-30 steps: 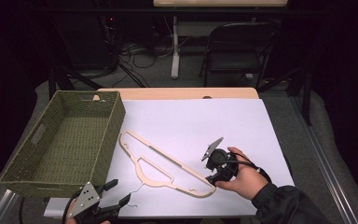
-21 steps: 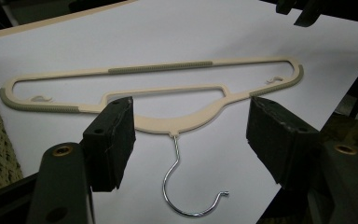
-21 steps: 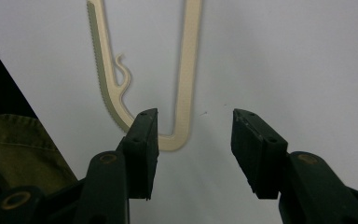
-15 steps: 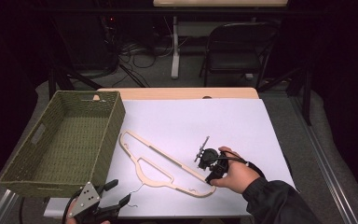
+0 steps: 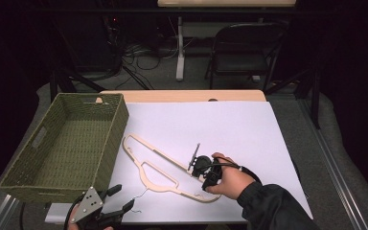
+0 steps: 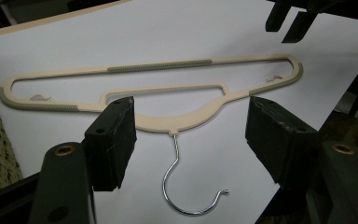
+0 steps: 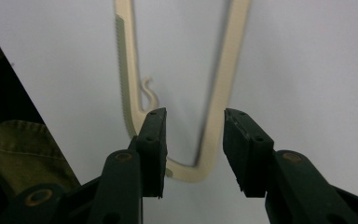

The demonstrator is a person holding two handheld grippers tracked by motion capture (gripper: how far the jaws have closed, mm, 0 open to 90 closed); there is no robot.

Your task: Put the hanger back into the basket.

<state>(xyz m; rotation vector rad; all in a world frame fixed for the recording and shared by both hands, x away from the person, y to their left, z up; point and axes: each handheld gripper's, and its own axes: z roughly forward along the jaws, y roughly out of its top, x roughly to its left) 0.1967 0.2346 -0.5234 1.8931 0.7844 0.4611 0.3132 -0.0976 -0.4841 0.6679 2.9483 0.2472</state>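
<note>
A cream plastic hanger point(image 5: 159, 168) with a wire hook point(image 6: 186, 186) lies flat on the white sheet point(image 5: 220, 124). In the high view, a hand holds my right gripper point(image 5: 200, 171) low over the hanger's right end. In the right gripper view, the hanger's rounded end point(image 7: 223, 93) sits between the jaws of my right gripper point(image 7: 194, 119). They have just been closing, and a gap still shows beside the right pad. My left gripper point(image 5: 123, 198) rests at the table's near edge. Seen from the left gripper view, it point(image 6: 191, 140) is open, with the hook ahead of its jaws.
A green woven basket point(image 5: 110, 139) stands on the left of the table, close to the hanger's left end. A wooden table edge point(image 5: 182, 95) runs along the back. Beyond it are a chair point(image 5: 244, 52) and cables on the floor.
The right hand has moved left and slightly down onto the hanger's right end, and its jaws have narrowed. The left gripper and the hanger have stayed in place.
</note>
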